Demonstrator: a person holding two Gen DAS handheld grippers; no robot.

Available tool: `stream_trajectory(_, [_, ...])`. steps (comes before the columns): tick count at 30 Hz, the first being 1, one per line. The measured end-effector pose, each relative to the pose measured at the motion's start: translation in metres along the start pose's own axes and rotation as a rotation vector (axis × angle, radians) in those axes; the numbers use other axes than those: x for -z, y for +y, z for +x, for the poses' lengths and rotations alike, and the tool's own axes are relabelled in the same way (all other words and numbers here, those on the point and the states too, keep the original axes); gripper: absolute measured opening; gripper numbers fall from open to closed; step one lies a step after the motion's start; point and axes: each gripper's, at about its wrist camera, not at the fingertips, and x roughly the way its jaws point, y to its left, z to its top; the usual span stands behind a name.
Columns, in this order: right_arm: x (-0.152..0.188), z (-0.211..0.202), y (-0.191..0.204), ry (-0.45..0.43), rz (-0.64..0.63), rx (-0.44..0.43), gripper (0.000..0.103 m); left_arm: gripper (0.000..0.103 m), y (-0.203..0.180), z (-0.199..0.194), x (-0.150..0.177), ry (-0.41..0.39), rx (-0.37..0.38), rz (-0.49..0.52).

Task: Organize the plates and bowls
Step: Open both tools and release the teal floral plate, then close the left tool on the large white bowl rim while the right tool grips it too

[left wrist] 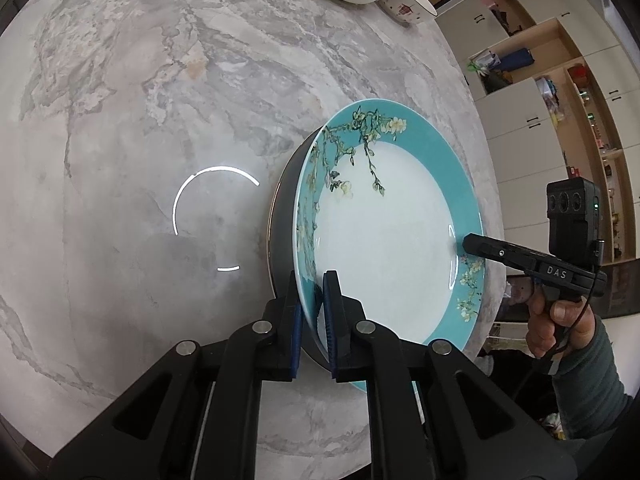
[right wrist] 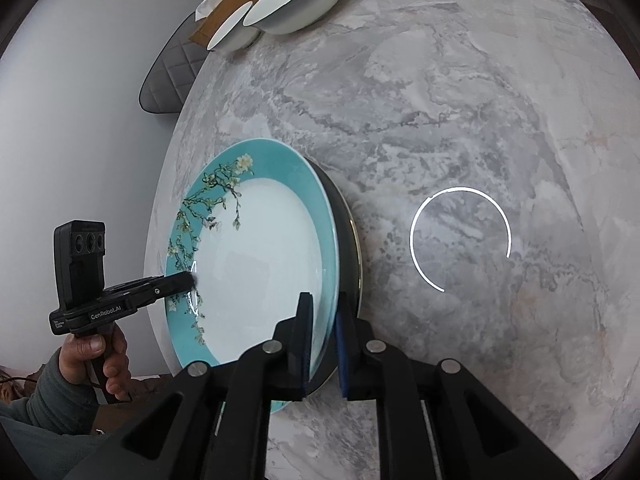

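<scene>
A teal-rimmed plate (left wrist: 384, 240) (right wrist: 260, 260) with a blossom pattern lies over a dark dish (left wrist: 286, 200) (right wrist: 348, 248) on the marble table (left wrist: 160, 80), near its edge. My left gripper (left wrist: 312, 276) is shut on the plate's rim, one blue pad under it and one on top; in the right wrist view its tip (right wrist: 188, 280) shows at the far rim. My right gripper (right wrist: 325, 298) straddles the opposite rim with a slight gap at its pads, so it is open. It also shows in the left wrist view (left wrist: 468, 242).
At the table's far side stand a large white bowl (right wrist: 296, 0), a smaller white bowl (right wrist: 234, 30) and a flower-patterned bowl (left wrist: 408, 0). A grey chair (right wrist: 168, 72) stands beyond the table edge. Cabinets and shelves (left wrist: 540, 80) line the wall.
</scene>
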Motion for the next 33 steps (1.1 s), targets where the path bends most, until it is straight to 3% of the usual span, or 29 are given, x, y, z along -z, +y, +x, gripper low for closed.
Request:
stream_trajectory(2, [0.0,0.0,0.007,-0.001,-0.02,0.015,0.028,0.016,-0.002,-0.001,0.0,0.013,-0.004,-0.001])
stream_trajectory(4, [0.001,0.0,0.015,-0.008,-0.043,0.039,0.045,0.028,-0.004,-0.002,-0.001,0.016,0.001,-0.002])
stream_trajectory(5, [0.001,-0.001,0.019,-0.013,-0.055,0.057,0.047,0.047,-0.006,-0.004,-0.001,0.01,0.0,0.002])
stream_trajectory(6, [0.0,-0.001,0.021,-0.012,-0.06,0.072,0.047,0.075,-0.009,-0.005,-0.002,0.008,-0.024,0.006])
stream_trajectory(7, [0.001,0.0,0.024,-0.009,-0.068,0.088,0.047,0.083,-0.011,-0.005,-0.002,0.009,-0.08,0.01])
stream_trajectory(9, [0.001,0.001,0.029,-0.005,-0.078,0.129,0.048,0.083,-0.013,-0.006,-0.002,0.018,-0.143,0.01])
stream_trajectory(13, [0.001,-0.006,0.036,-0.019,-0.087,0.205,0.058,0.083,-0.013,-0.021,-0.005,0.019,-0.13,-0.019])
stream_trajectory(15, [-0.002,-0.019,0.034,-0.053,-0.07,0.196,0.063,0.084,-0.013,-0.036,-0.012,-0.01,-0.13,-0.027])
stream_trajectory(20, [-0.026,-0.054,0.026,-0.177,-0.017,0.156,0.092,0.084,0.001,-0.07,-0.059,-0.126,-0.147,-0.018])
stream_trajectory(21, [-0.035,-0.059,0.023,-0.191,0.012,0.132,0.102,0.093,0.004,-0.073,-0.072,-0.138,-0.163,-0.013])
stream_trajectory(22, [-0.046,-0.063,0.02,-0.209,0.043,0.121,0.103,0.101,0.005,-0.073,-0.086,-0.137,-0.195,0.001])
stream_trajectory(24, [-0.067,-0.068,0.022,-0.231,0.057,0.118,0.103,0.103,0.004,-0.077,-0.111,-0.158,-0.231,0.042])
stream_trajectory(28, [-0.107,-0.068,0.039,-0.259,0.01,0.235,0.103,0.103,0.002,-0.093,-0.156,-0.307,-0.241,0.107])
stream_trajectory(33, [-0.16,-0.059,0.043,-0.294,0.034,0.265,0.103,0.103,-0.004,-0.068,-0.22,-0.248,-0.27,0.156])
